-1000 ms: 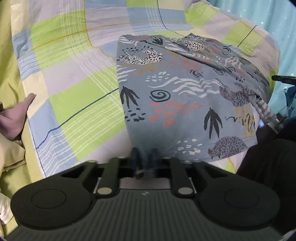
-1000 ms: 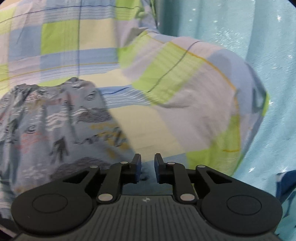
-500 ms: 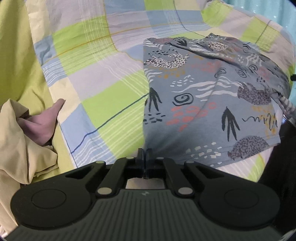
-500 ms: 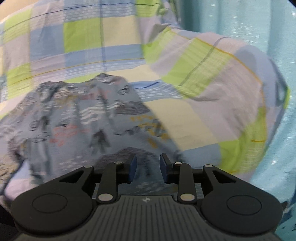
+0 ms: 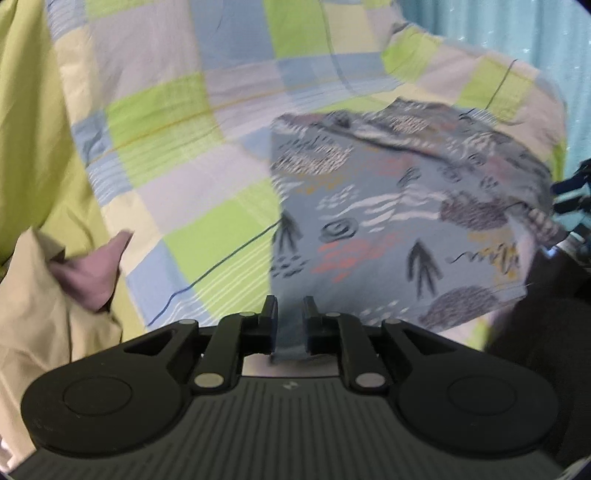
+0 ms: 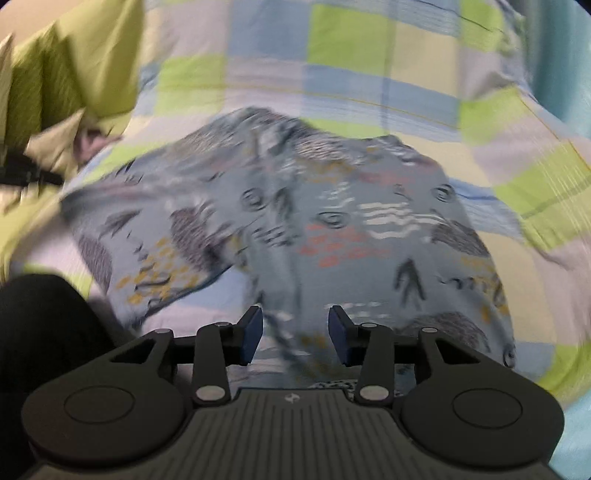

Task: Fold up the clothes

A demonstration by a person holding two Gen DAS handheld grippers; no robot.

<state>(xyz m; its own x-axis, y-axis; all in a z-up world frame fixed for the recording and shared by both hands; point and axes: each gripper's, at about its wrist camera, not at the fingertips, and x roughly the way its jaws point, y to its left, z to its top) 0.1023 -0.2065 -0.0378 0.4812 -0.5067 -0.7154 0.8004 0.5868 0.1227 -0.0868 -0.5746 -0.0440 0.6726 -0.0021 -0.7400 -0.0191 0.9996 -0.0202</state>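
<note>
Lying on the checked bedsheet [image 5: 177, 155], the printed garment [image 5: 388, 221] is spread flat, its near edge reaching back to both grippers. The left gripper [image 5: 290, 325] has a strip of that fabric between its jaws, which have just been opening a little; a narrow gap shows, and whether the pads press cannot be told. The right gripper [image 6: 295, 334] hangs over the garment [image 6: 332, 229], jaws well apart after opening, gripping nothing. A beige cloth [image 5: 40, 317] lies bunched at the left.

Grey-blue garment [image 5: 388, 229] with animal print, green-blue checked sheet [image 5: 177, 122], teal curtain [image 5: 517, 33]
</note>
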